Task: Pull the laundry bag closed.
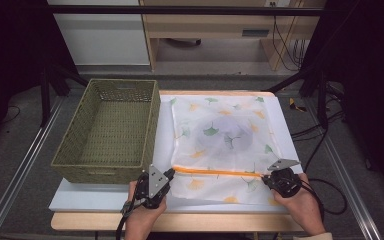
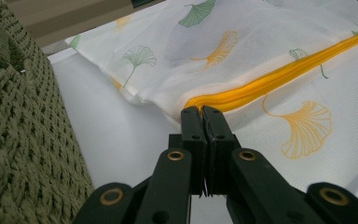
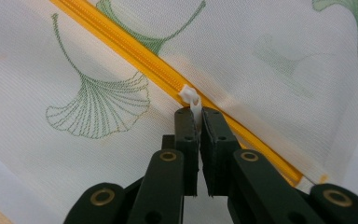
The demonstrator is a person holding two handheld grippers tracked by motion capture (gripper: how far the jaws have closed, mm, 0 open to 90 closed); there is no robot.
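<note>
Two grips set | left gripper (image 2: 203,110) clamps zipper (image 2: 270,79) end | right gripper (image 3: 196,112) pinches pull tab (image 3: 195,108) — draw straight along zipper, keep left end taut.

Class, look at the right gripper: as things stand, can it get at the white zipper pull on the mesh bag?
Yes, apparently: the right gripper is already shut on the white zipper pull near the right end of the yellow zipper, with nothing in between.

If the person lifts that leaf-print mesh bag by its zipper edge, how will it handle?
Probably floppy: the mesh bag lies flat and rumpled, so it should sag from wherever it is lifted. Likely light, since the thin weave lets a grey shape inside show through. The zipper, pinched by the left claw, looks like its firmest line.
</note>
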